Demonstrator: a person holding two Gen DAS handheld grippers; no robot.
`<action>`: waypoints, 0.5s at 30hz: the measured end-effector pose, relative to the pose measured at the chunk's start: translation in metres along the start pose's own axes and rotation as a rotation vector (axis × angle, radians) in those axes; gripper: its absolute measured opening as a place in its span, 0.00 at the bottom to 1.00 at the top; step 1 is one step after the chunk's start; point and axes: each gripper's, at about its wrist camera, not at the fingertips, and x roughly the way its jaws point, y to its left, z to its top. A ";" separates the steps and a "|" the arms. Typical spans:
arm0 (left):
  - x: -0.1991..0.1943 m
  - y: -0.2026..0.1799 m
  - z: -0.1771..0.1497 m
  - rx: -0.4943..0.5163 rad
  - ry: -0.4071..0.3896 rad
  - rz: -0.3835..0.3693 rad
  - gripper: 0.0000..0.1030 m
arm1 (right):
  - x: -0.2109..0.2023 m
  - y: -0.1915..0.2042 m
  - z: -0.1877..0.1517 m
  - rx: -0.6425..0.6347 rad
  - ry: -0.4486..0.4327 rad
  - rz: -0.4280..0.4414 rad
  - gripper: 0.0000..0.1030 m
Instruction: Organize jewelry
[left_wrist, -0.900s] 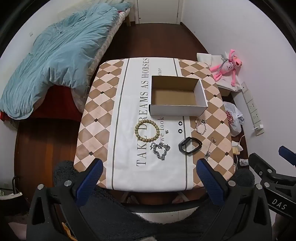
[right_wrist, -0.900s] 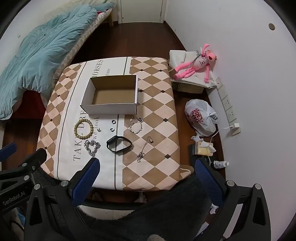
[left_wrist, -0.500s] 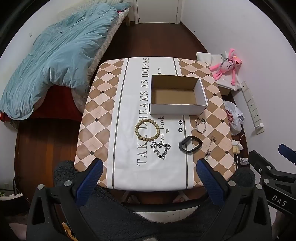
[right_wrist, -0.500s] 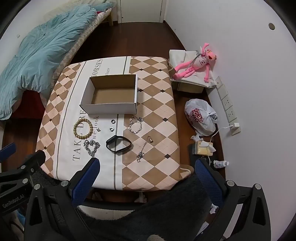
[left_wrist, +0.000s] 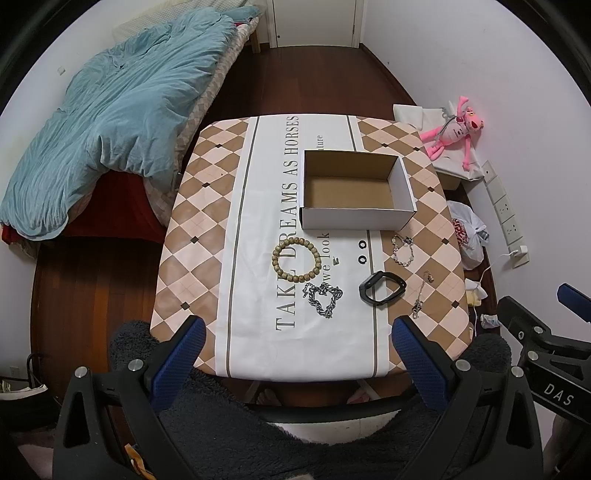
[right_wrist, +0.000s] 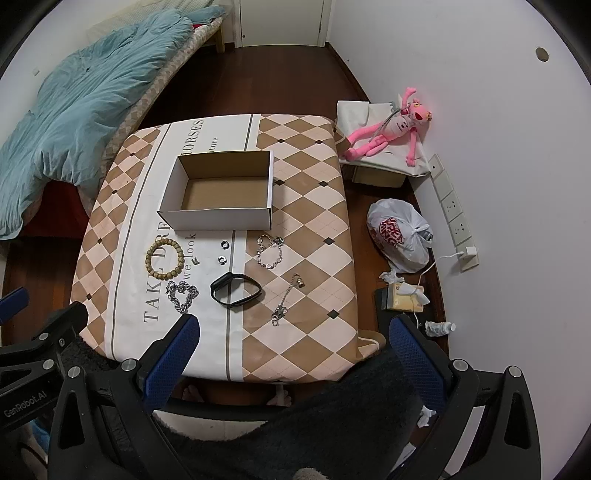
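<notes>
From where I hold the rig, both tools hang high above the table (left_wrist: 207, 206), well short of everything on it. My left gripper (left_wrist: 295, 354) has its blue fingers (left_wrist: 177, 358) spread wide with nothing between them; the right gripper (right_wrist: 291, 354) is likewise released and bare.

Taking the row of jewelry left to right, as seen past the left gripper: the beaded bracelet (left_wrist: 294, 260) lies ahead and about level with the gap's middle, flat on the white stripe of the cloth. Just nearer to me and a little right sits the silver chain (left_wrist: 324, 300), bunched in a rough heart shape, close to the beads; I can't tell whether they touch. A tiny dark charm (left_wrist: 335, 260) lies right of the beads. Next come two small rings (left_wrist: 362, 252), one behind the other. The black band (left_wrist: 382, 288) lies nearer, ahead of my left gripper's right finger. Further right is a sparkly bracelet (left_wrist: 402, 250), then a thin silver pendant chain (left_wrist: 423, 293) stretched out on the checks.

Beyond all of these stands the open cardboard box (left_wrist: 356, 218), its near wall white.

From the right gripper, the same row sits ahead and leftward; the pendant chain (right_wrist: 286, 301) falls nearest its gap's centre.
</notes>
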 end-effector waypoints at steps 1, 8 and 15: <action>0.000 0.000 0.000 0.001 -0.001 0.002 1.00 | 0.000 0.001 0.000 0.001 0.000 0.000 1.00; 0.000 -0.001 0.000 0.002 0.001 0.001 1.00 | -0.002 0.003 -0.002 0.000 -0.001 -0.001 1.00; 0.002 0.005 0.001 -0.001 -0.005 0.000 1.00 | -0.002 0.000 0.005 -0.002 -0.004 -0.004 1.00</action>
